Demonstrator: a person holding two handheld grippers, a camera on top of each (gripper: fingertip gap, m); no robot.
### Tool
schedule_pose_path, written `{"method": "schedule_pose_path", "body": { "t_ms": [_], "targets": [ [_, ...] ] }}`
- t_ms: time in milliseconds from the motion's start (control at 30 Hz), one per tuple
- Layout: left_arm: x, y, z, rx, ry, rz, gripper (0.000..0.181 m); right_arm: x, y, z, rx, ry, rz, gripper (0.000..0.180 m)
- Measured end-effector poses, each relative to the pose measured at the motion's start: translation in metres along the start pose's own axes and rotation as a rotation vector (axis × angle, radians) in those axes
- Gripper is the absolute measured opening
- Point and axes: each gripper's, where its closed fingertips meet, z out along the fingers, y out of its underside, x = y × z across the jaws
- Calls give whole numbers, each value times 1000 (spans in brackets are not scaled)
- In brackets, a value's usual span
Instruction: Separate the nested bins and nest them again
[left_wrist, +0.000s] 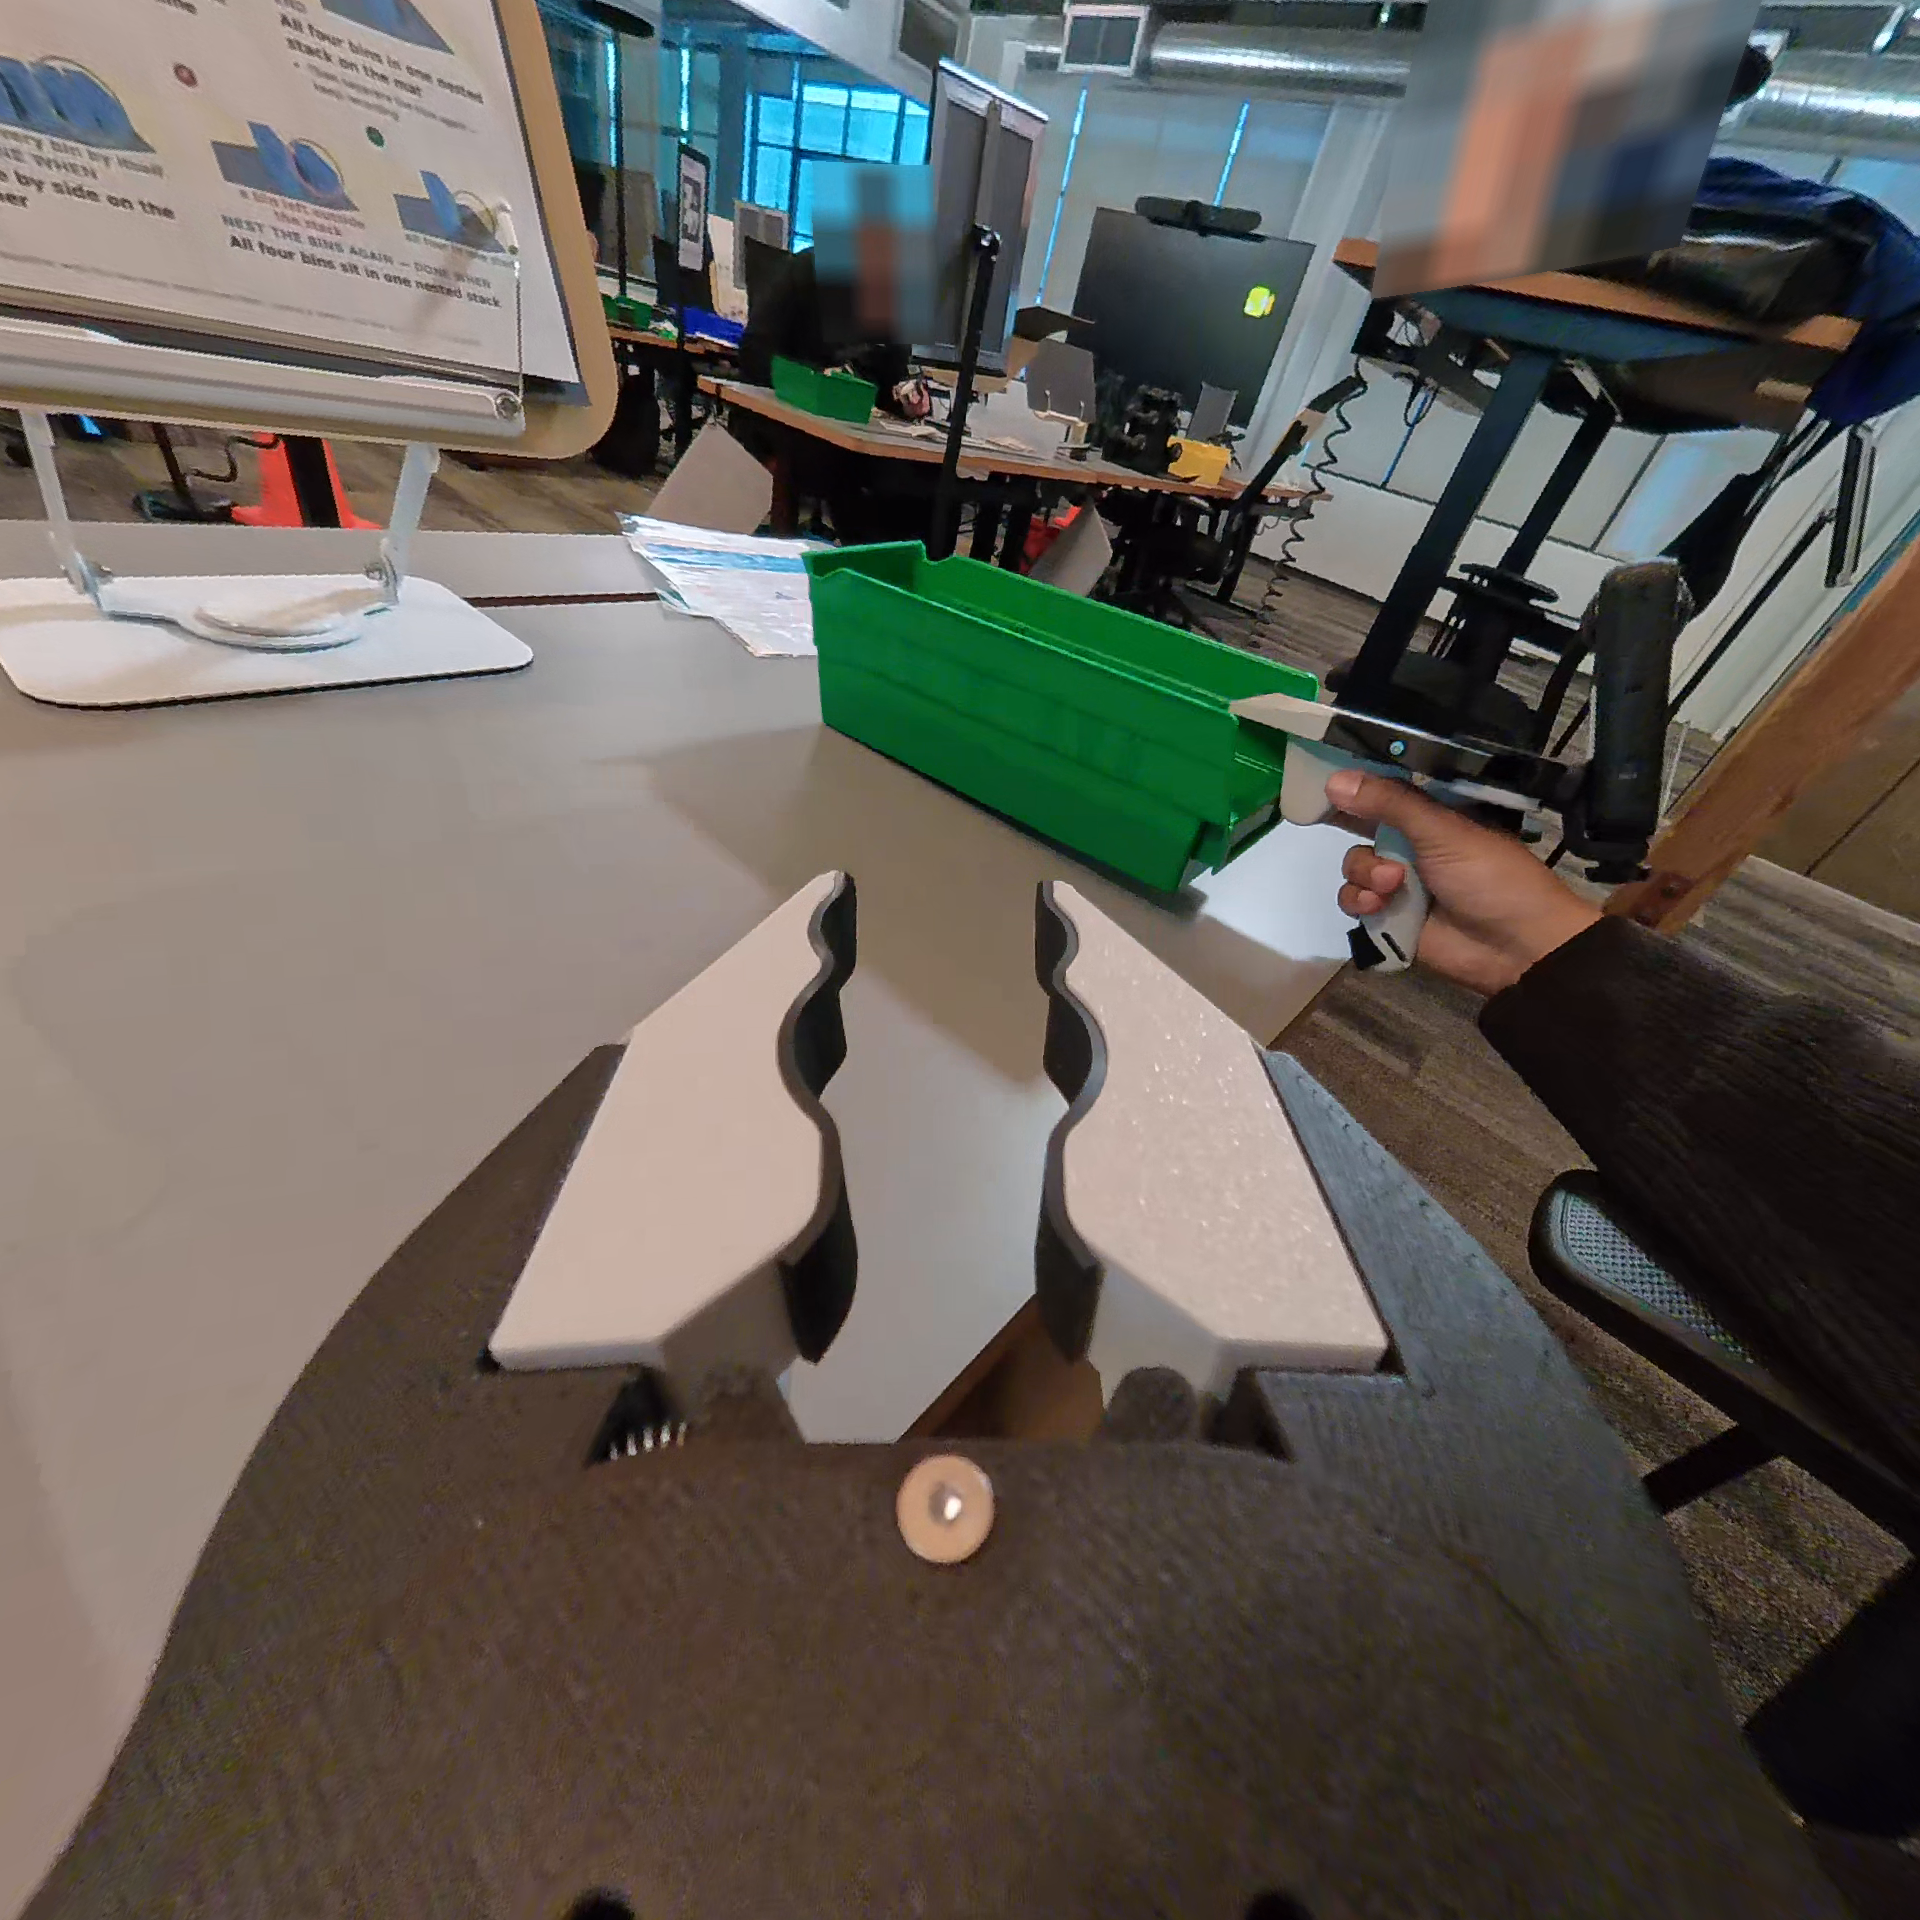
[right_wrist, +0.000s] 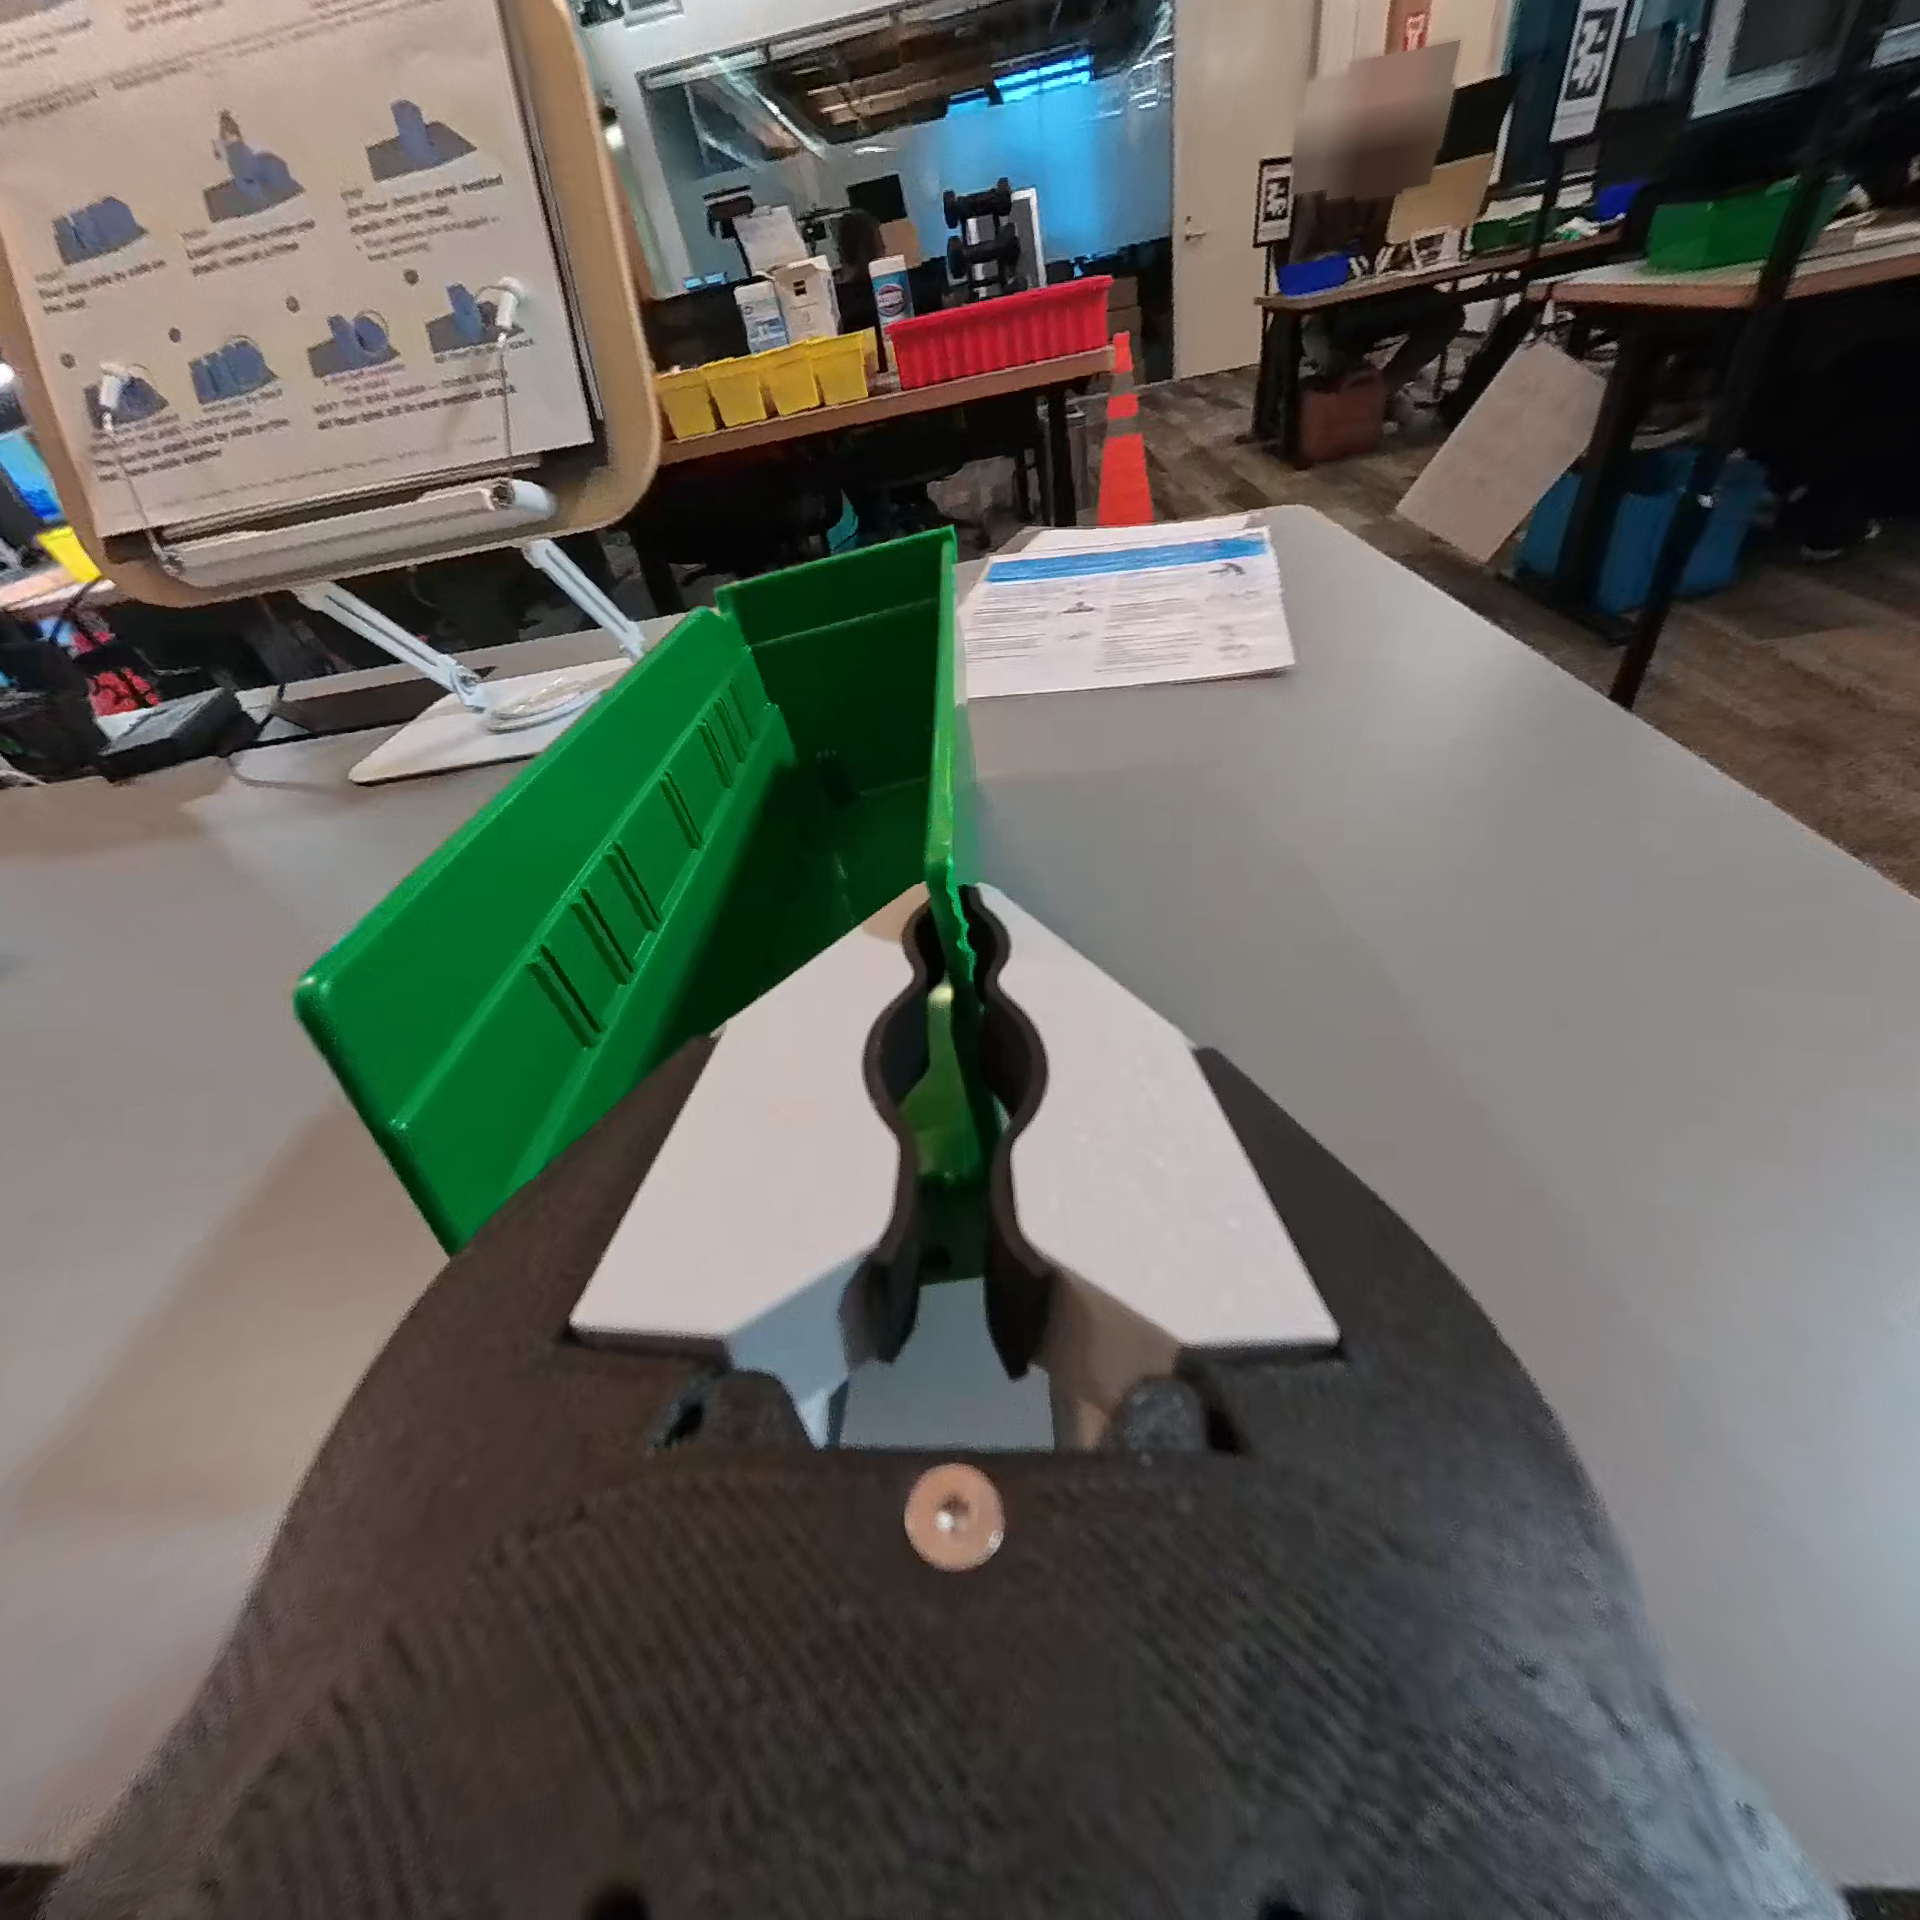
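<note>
A stack of nested green bins (left_wrist: 1018, 707) sits on the grey table (left_wrist: 416, 883), ahead and to the right of my left gripper (left_wrist: 945, 914). The left gripper is open and empty, low over the table and short of the stack. My right gripper (right_wrist: 956, 935) is shut on the thin right side wall of the green bin (right_wrist: 582, 935), near its closest end. In the left wrist view the right gripper (left_wrist: 1262, 715) shows at the stack's right end, held by a hand (left_wrist: 1455, 894). Which nested layer it holds I cannot tell.
An instruction board on a white stand (left_wrist: 260, 208) stands at the table's back left; it also shows in the right wrist view (right_wrist: 301, 260). Printed sheets (right_wrist: 1132, 613) lie beyond the bins. The table edge (left_wrist: 1299, 997) runs close on the right, with a chair (left_wrist: 1662, 1299) beside it.
</note>
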Motion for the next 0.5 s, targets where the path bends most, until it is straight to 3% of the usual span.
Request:
{"method": "schedule_pose_path", "body": {
  "t_ms": [133,500],
  "targets": [
    [-1,-2,-1,4,-1,-2,32,24,10,-5,-6,9,87,1],
    [-9,-6,-3,37,-13,-29,27,59,9,-17,39,48,93,2]
  ]
}}
